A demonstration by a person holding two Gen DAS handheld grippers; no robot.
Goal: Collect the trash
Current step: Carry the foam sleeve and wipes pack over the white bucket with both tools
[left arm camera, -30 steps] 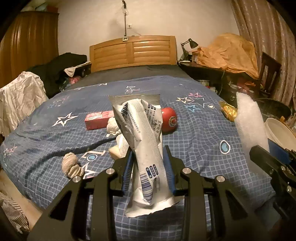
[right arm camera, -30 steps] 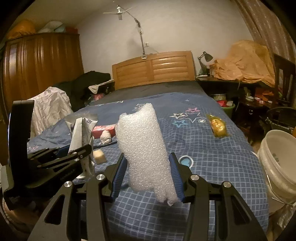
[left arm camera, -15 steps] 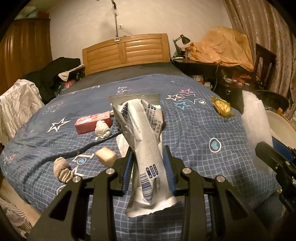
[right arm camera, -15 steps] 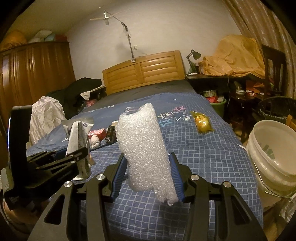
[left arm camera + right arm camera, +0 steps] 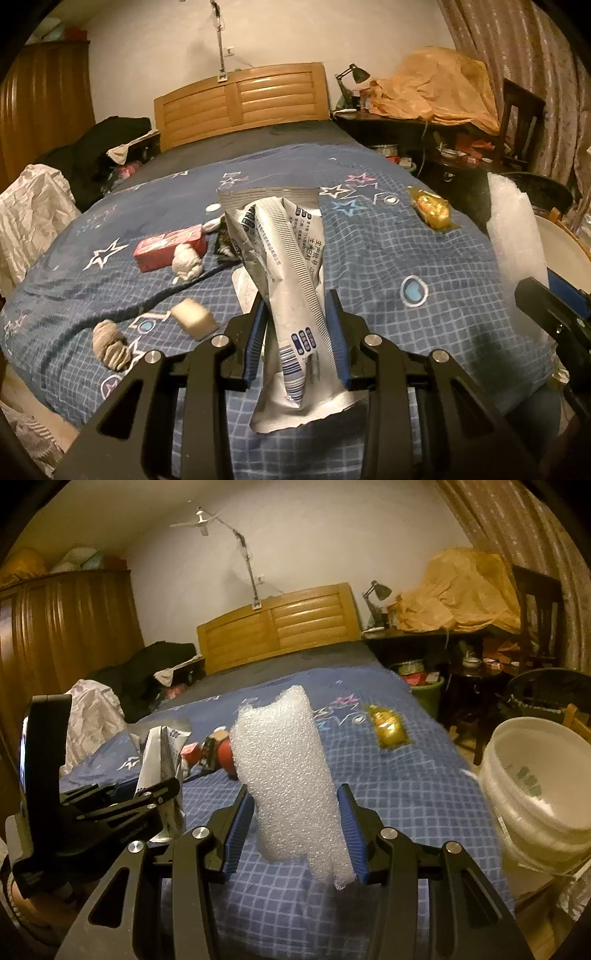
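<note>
- Both wrist views have swung toward the right of the room since a second ago: the white plastic bucket (image 5: 535,794) now fills the right edge of the right wrist view, and the bed items sit further left in both views
- Left gripper (image 5: 295,332) is clamped on a crumpled silver-white foil wrapper with blue printing (image 5: 284,266), which stands nearly upright at lower centre of the left wrist view, its blue pads pressing on both sides
- Right gripper (image 5: 295,823) is closed on a white roll of bubble wrap (image 5: 288,775), standing tilted slightly at the centre of the right wrist view, pads touching both flanks
- Both held pieces hang above the foot of the blue checked bedspread with star prints (image 5: 369,258)
- On the bedspread, left of centre in the left wrist view: a red rectangular carton (image 5: 168,247), a crumpled white tissue ball (image 5: 186,262) just beside it, a pale cream foam block (image 5: 194,319) and a grey-beige balled sock (image 5: 109,345) near the lower left edge
- A yellow-gold crinkled wrapper (image 5: 432,212) lies apart on the bedspread at upper right
- A red ball (image 5: 225,755) shows only in the right wrist view, partly hidden behind the bubble wrap
</note>
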